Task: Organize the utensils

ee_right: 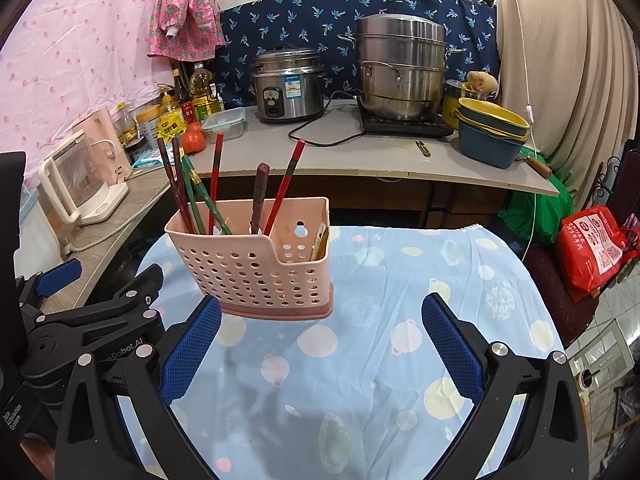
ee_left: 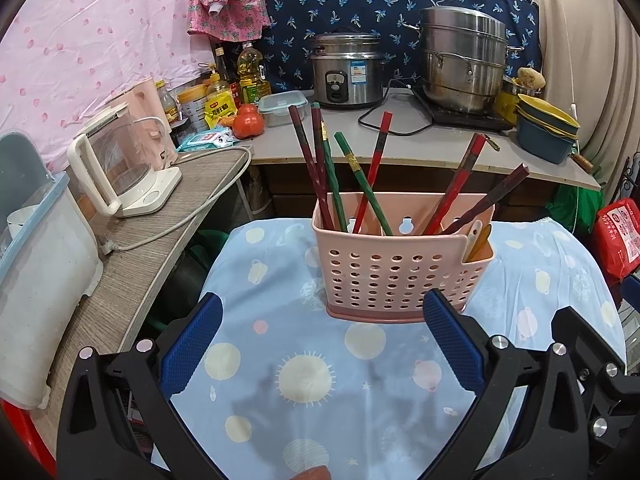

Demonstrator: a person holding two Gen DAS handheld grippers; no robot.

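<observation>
Pink utensil basket (ee_left: pixel 400 272) upright on cloth-covered table (ee_left: pixel 304 380), chopsticks (ee_left: pixel 360 180) inside.
Left gripper (ee_left: pixel 332 344) and right gripper (ee_right: pixel 320 344): jaws apart, empty. Risk: tipping if nudged sideways.

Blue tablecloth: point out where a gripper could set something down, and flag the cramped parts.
The tablecloth lies bare in front of the pink utensil caddy and to its right, out to the cloth's edge; both open grippers, left gripper and right gripper, hang over it. The back counter is crowded around the rice cooker, steamer pot and stacked bowls.
</observation>
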